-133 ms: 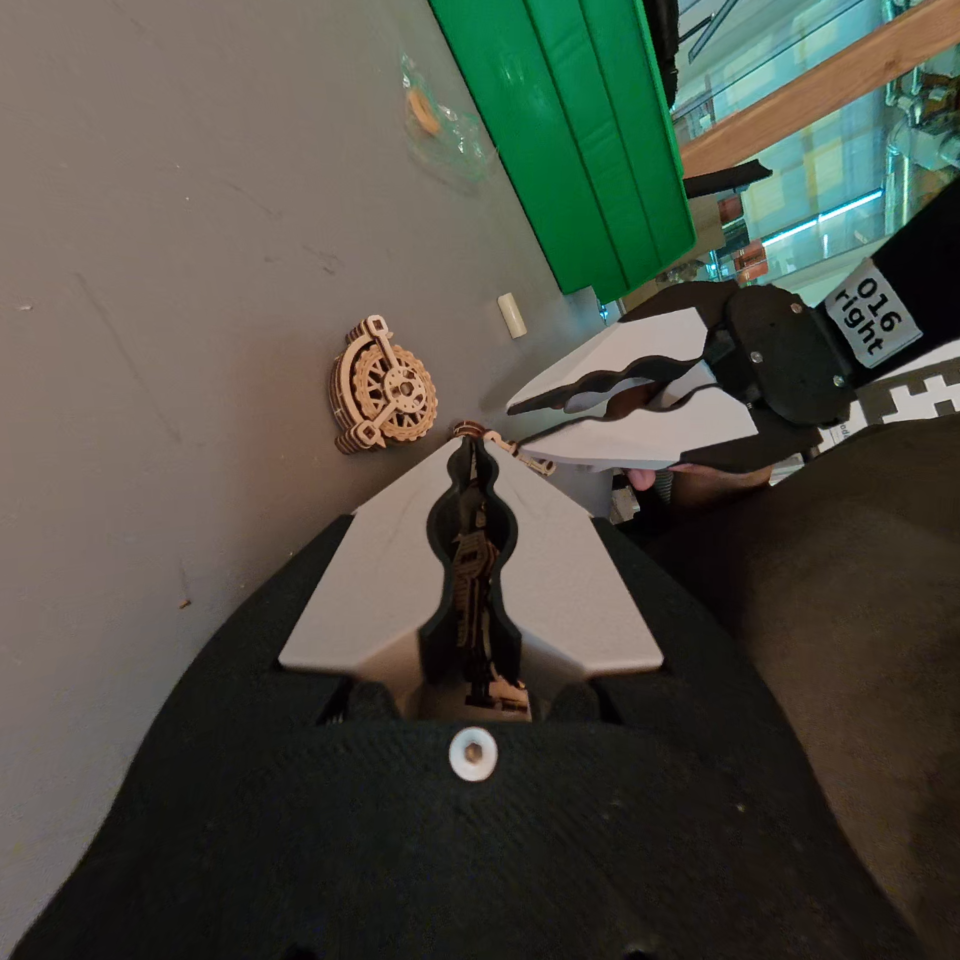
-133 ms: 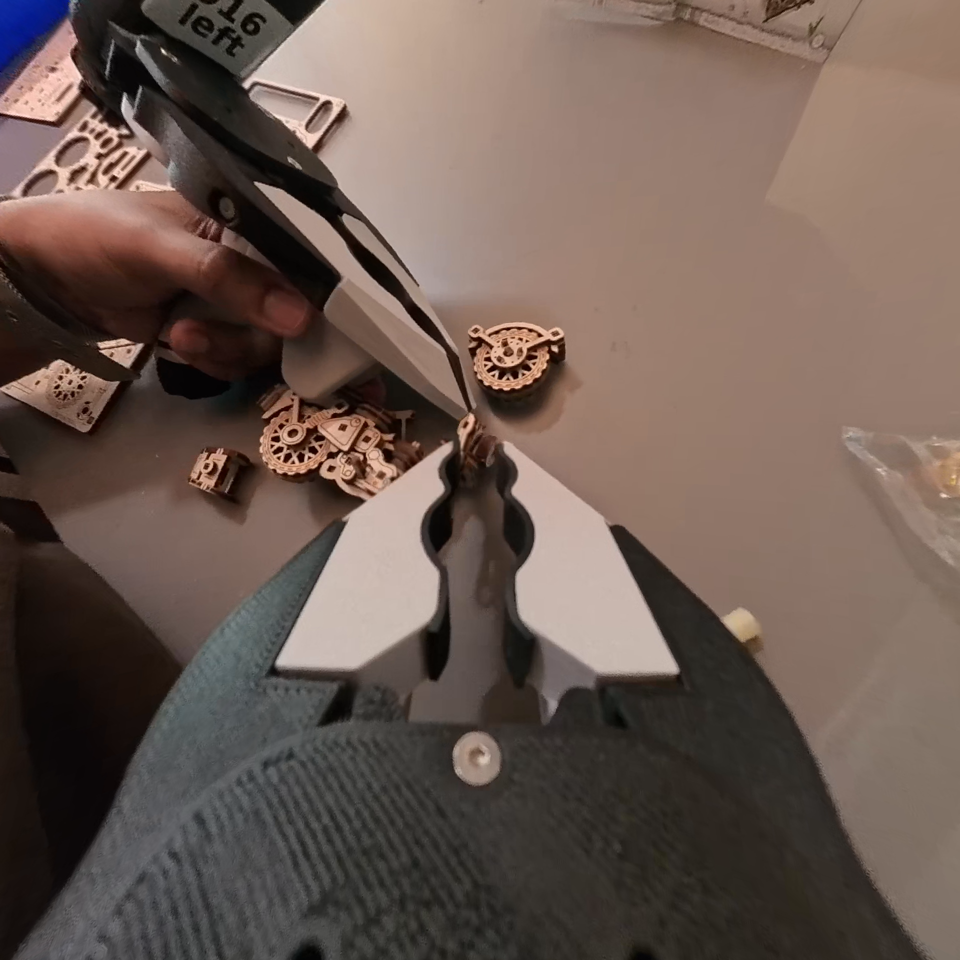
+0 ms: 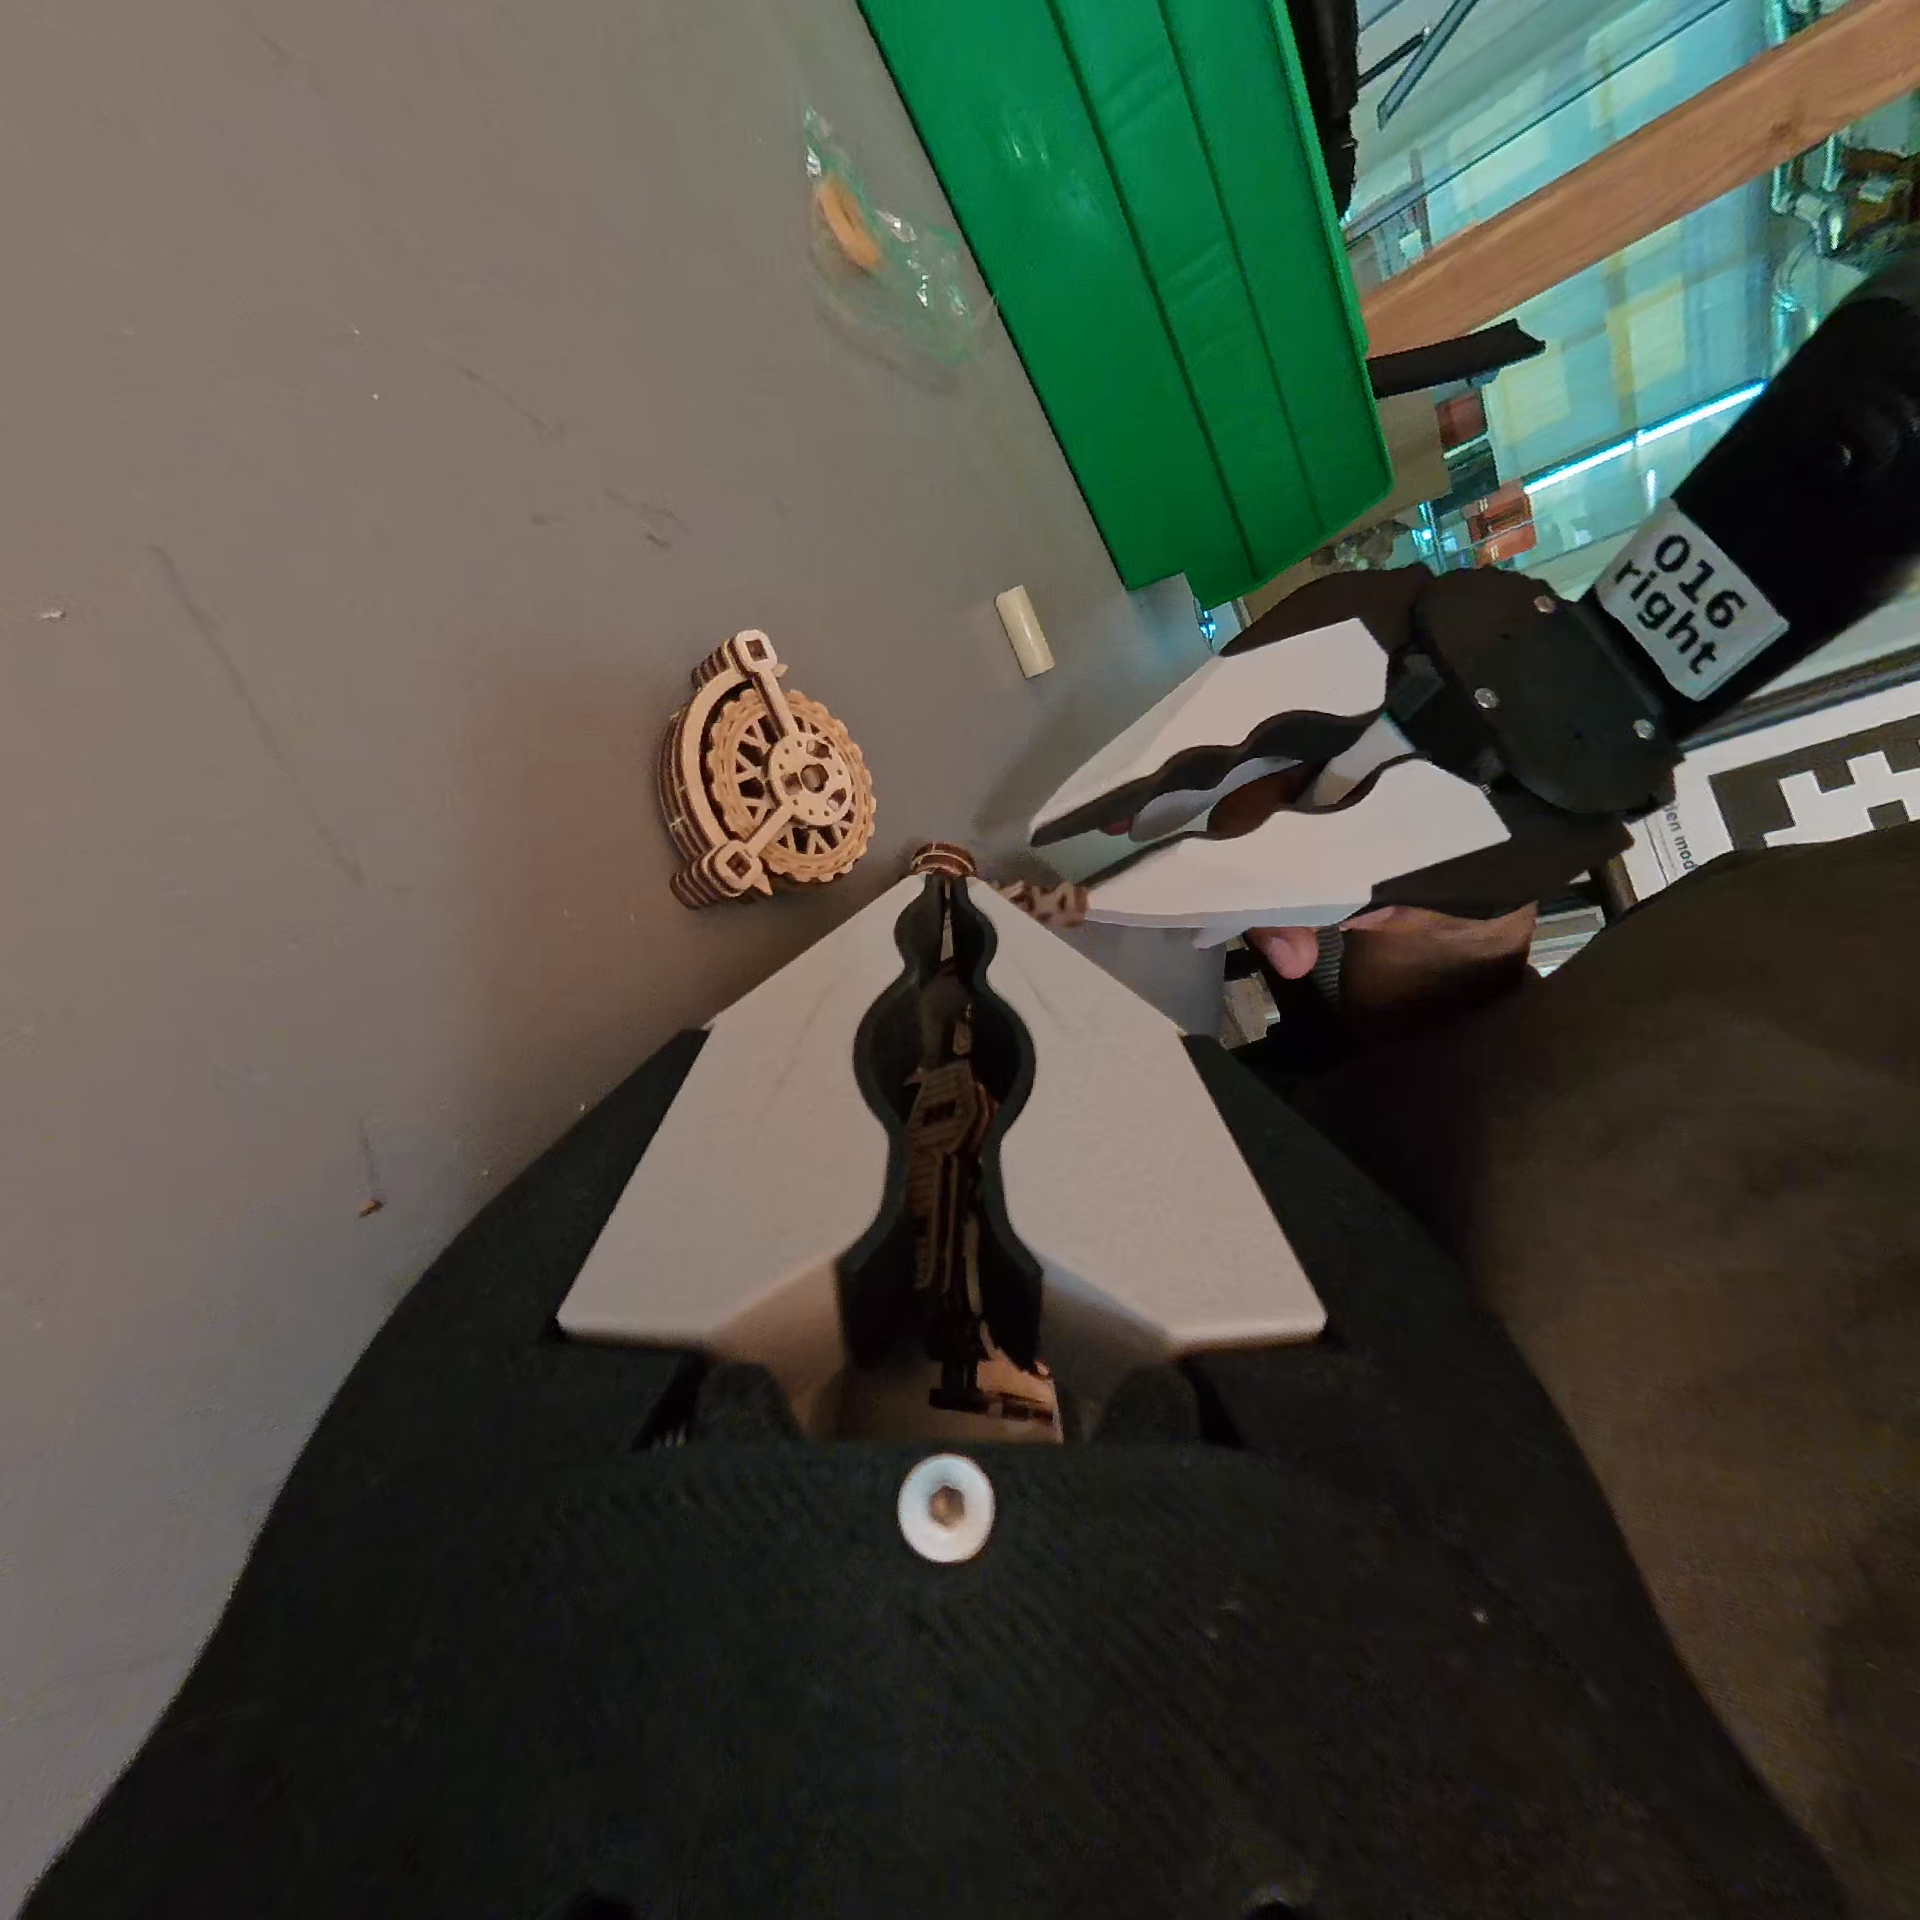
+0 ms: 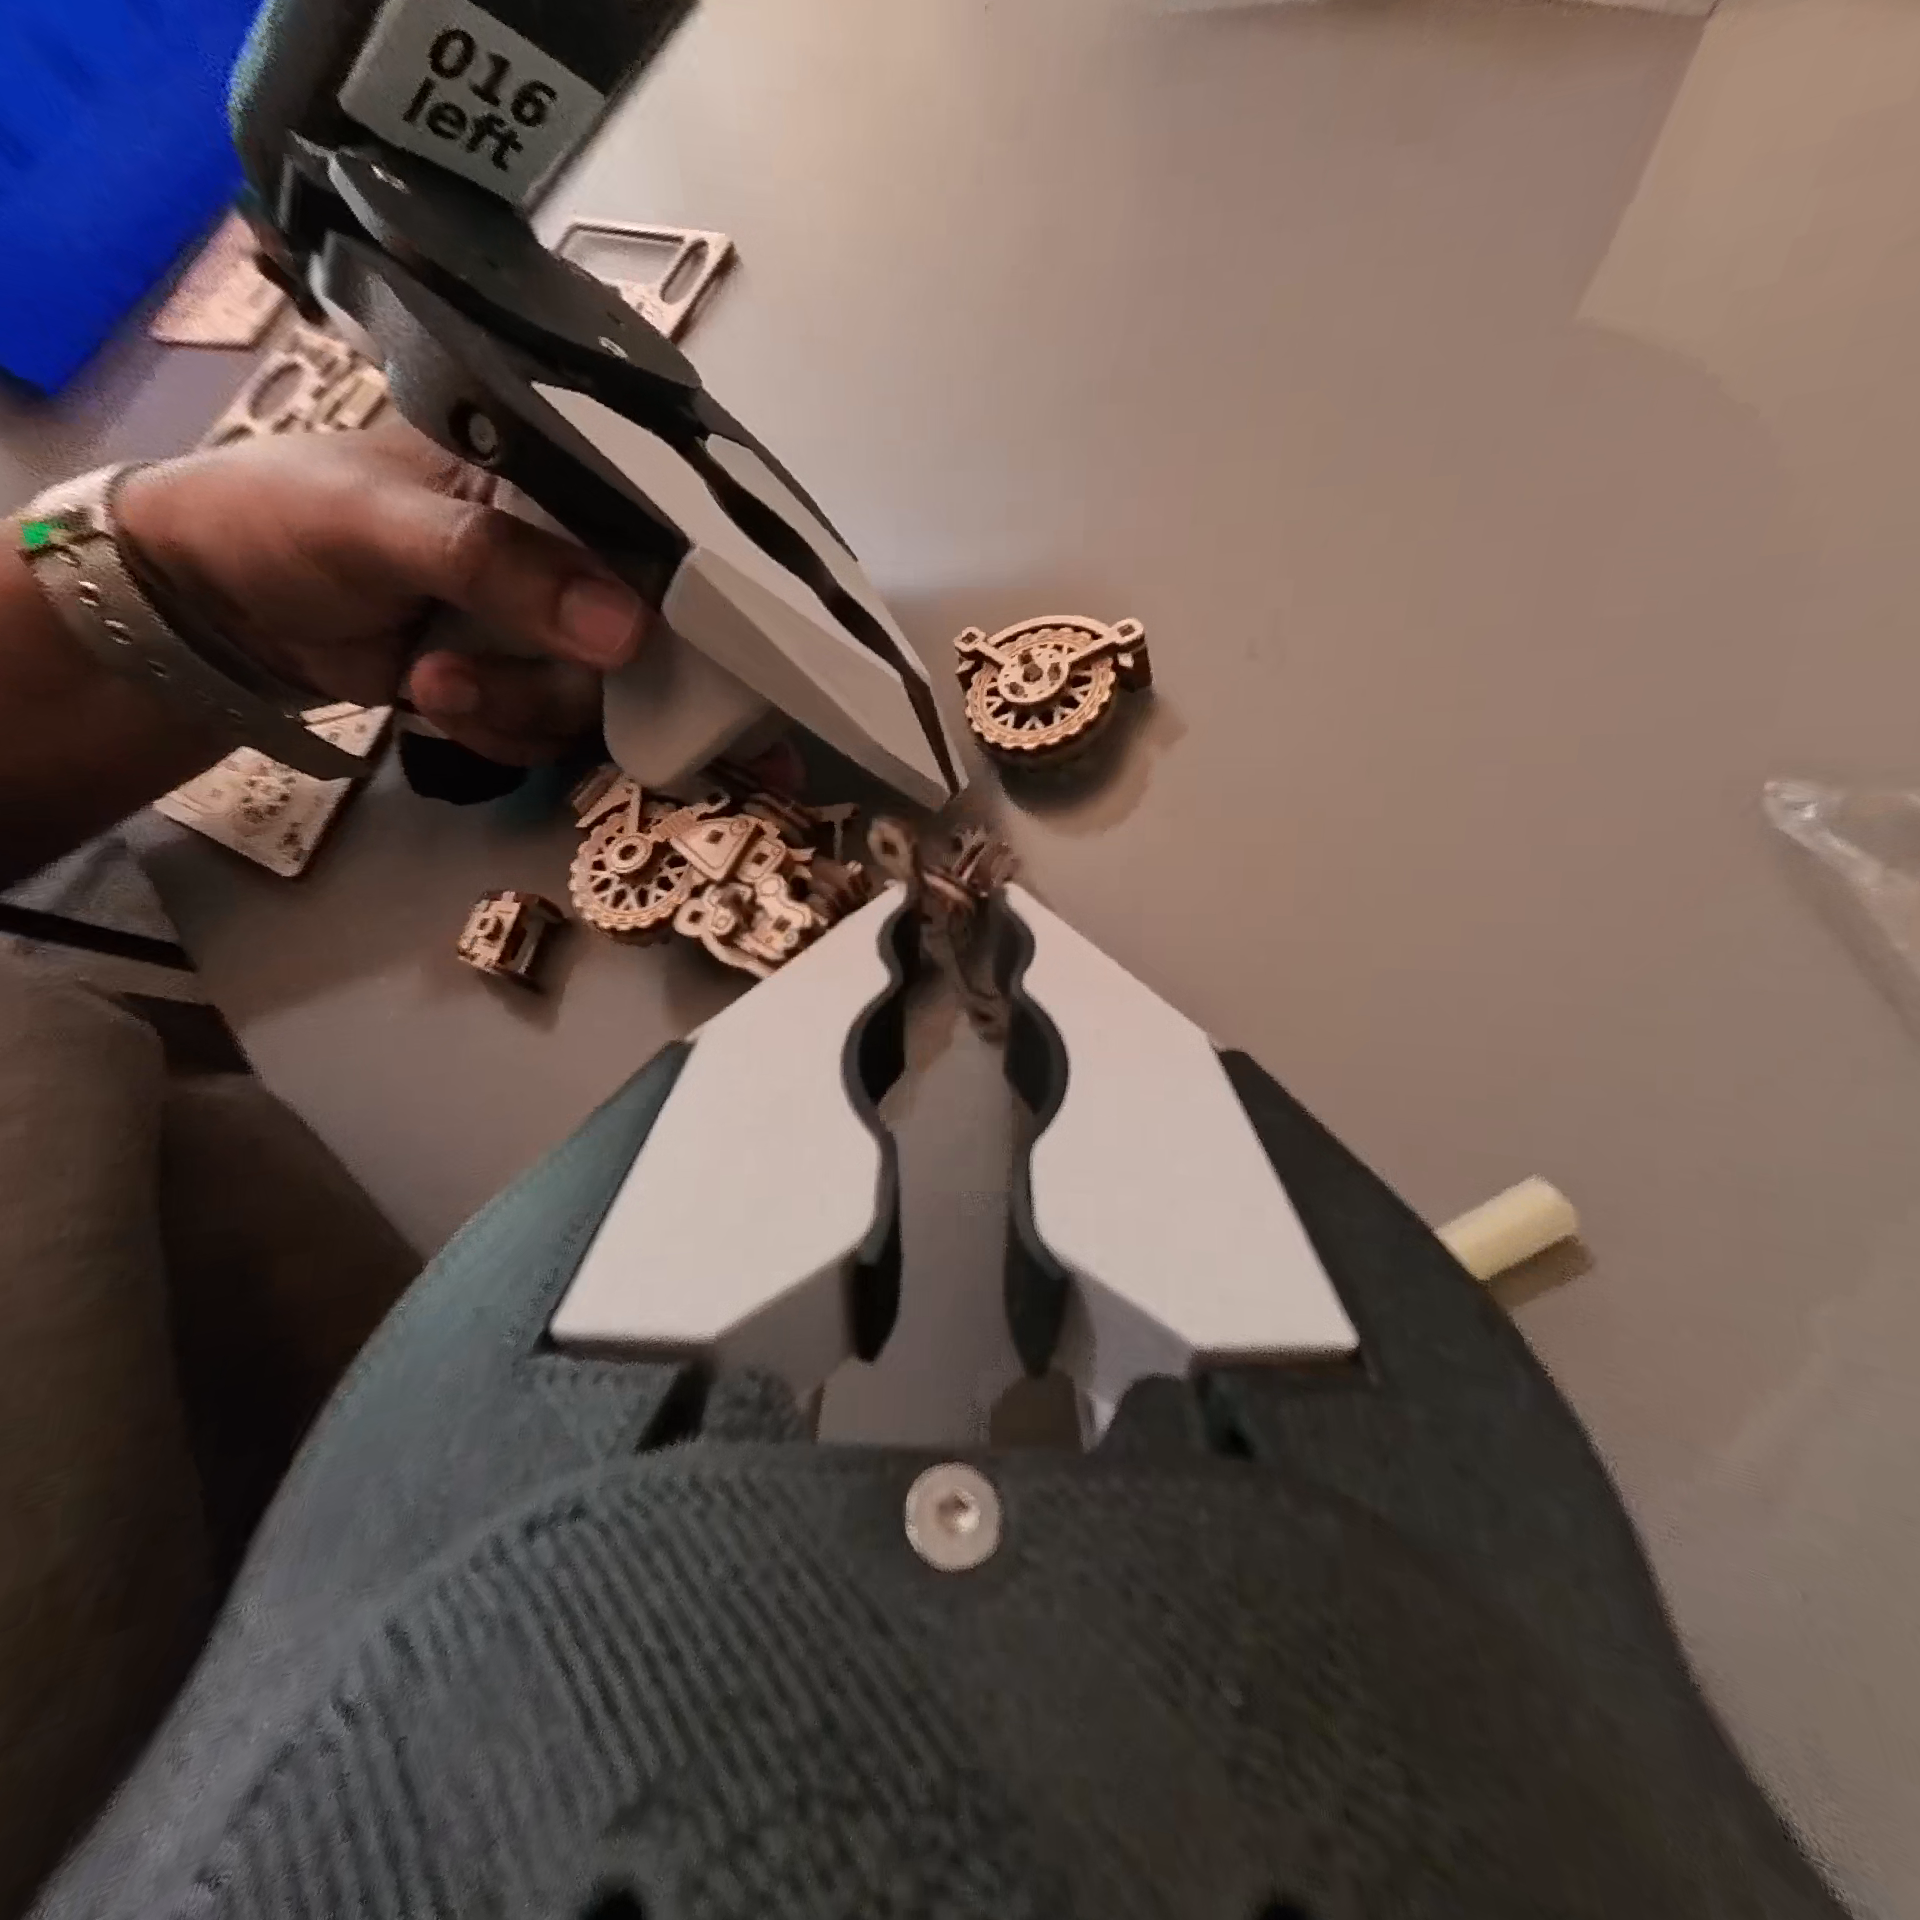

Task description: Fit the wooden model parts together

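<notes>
The right gripper (image 4: 951,899) pinches a small wooden part (image 4: 961,883) at its fingertips; the part is blurred, toothed and pale brown with dark cut edges. The left gripper (image 3: 940,883) is pressed nearly together on a thin wooden piece (image 3: 940,862), whose rounded layered end pokes out past the tips. The two tips meet almost touching above the grey table (image 4: 1351,416).

Just behind them lies a heap (image 4: 707,883) of laser-cut parts with a gear wheel, and a small block (image 4: 509,935) to its left. A wheel assembly (image 4: 1049,681), a spoked toothed wheel in an arched frame, lies flat on open table beyond the tips. A cream peg (image 4: 1507,1236) sits to the right, a clear bag (image 4: 1860,852) at the right edge. Cut-out sheets (image 4: 644,275) lie farther back left. A green bin (image 3: 1143,260) bounds the far side. Each gripper carries a white printed label.
</notes>
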`<state>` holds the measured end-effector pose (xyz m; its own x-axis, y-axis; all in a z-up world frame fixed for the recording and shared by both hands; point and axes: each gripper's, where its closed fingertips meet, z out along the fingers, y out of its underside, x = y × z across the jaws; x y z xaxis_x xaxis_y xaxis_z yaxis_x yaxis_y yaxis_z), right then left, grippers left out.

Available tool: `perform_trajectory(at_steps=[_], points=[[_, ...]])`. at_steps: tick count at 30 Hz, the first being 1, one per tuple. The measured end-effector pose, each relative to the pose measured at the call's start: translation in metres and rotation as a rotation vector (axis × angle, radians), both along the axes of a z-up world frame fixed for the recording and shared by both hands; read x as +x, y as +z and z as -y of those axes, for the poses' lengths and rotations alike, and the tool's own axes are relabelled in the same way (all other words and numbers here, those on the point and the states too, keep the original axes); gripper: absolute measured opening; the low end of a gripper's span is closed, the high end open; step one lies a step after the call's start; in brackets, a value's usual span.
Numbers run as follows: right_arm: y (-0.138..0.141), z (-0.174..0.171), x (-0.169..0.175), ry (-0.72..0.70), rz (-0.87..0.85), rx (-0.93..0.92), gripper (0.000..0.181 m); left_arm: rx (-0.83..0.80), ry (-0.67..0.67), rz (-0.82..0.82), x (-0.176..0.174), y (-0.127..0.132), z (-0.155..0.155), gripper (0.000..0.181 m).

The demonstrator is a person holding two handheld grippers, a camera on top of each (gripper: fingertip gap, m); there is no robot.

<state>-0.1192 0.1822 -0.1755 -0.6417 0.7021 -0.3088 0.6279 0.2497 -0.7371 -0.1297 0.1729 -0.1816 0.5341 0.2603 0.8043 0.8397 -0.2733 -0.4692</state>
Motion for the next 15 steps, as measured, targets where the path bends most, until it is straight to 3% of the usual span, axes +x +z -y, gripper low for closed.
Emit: perform_trajectory(at_steps=[6,11,15], points=[[0.014,0.0,0.007,0.037,-0.034,-0.085,0.014,0.0,0.002,0.003,0.0,0.0,0.0,0.0],[0.019,-0.023,0.006,0.071,-0.296,0.131,0.005,0.004,0.011,-0.002,-0.002,0.001,0.001,0.0],[0.003,-0.017,0.023,0.168,-0.37,0.215,0.011,0.001,0.008,-0.012,-0.001,0.0,0.0,0.0]])
